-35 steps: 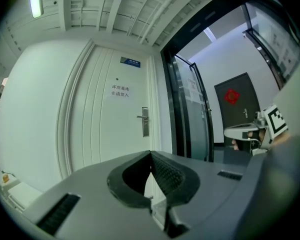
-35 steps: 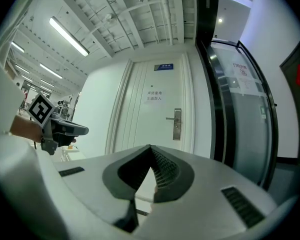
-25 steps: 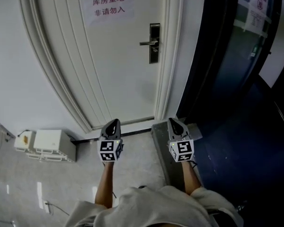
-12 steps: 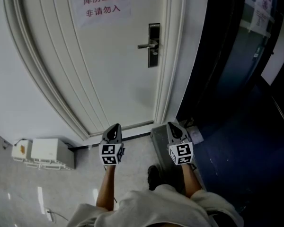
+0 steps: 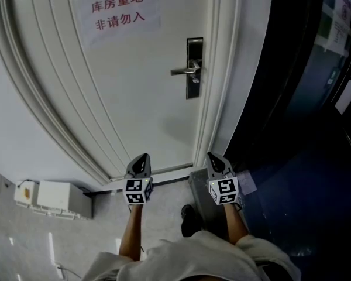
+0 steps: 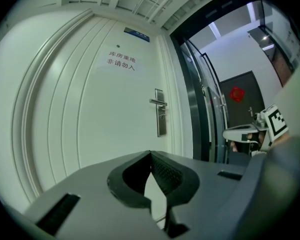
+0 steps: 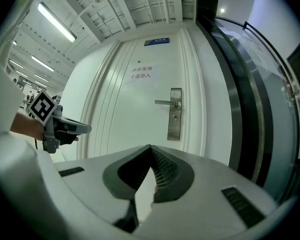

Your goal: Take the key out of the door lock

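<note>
A white door stands shut ahead, with a steel lock plate and lever handle near its right edge. The keyhole spot under the lever is too small to make out a key. My left gripper and right gripper are held side by side, low and well short of the door, both pointing at it. Each has its jaws shut with nothing between them. The lock plate shows above the left gripper in its own view, and the lock plate above the right gripper.
A paper sign with red characters hangs on the door. A white box sits on the floor by the wall at left. A dark glass wall runs along the right, beside the door frame.
The door and lock plate have grown larger and sit lower in the head view as the person walked closer. Both grippers stayed shut and side by side.
</note>
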Tool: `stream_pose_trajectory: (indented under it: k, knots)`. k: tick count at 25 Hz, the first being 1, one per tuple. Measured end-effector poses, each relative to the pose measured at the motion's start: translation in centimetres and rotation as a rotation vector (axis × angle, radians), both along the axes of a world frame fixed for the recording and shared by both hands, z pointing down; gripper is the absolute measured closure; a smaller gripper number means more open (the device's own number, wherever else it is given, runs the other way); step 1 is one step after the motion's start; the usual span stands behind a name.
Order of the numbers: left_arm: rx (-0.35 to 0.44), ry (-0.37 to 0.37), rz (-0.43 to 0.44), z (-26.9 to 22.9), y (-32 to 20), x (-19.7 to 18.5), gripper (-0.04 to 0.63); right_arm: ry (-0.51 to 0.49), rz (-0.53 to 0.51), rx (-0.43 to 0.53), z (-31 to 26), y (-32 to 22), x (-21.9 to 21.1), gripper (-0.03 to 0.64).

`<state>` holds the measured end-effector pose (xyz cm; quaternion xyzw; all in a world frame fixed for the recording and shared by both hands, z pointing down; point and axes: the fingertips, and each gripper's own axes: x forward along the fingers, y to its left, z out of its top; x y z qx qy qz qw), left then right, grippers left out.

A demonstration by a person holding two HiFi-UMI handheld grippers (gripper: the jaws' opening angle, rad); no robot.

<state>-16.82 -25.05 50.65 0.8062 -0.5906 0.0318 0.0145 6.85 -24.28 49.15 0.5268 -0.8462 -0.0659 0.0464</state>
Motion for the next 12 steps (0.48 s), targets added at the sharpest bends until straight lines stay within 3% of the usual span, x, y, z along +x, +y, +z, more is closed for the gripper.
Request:
stream_pose_trajectory:
  k: [12]
  knots:
    - [0.055,-0.022,-0.030,-4.8,-16.9,2.0,0.577,-0.012,-0.049,0.048,-3.9,-17.7,1.2,0.594]
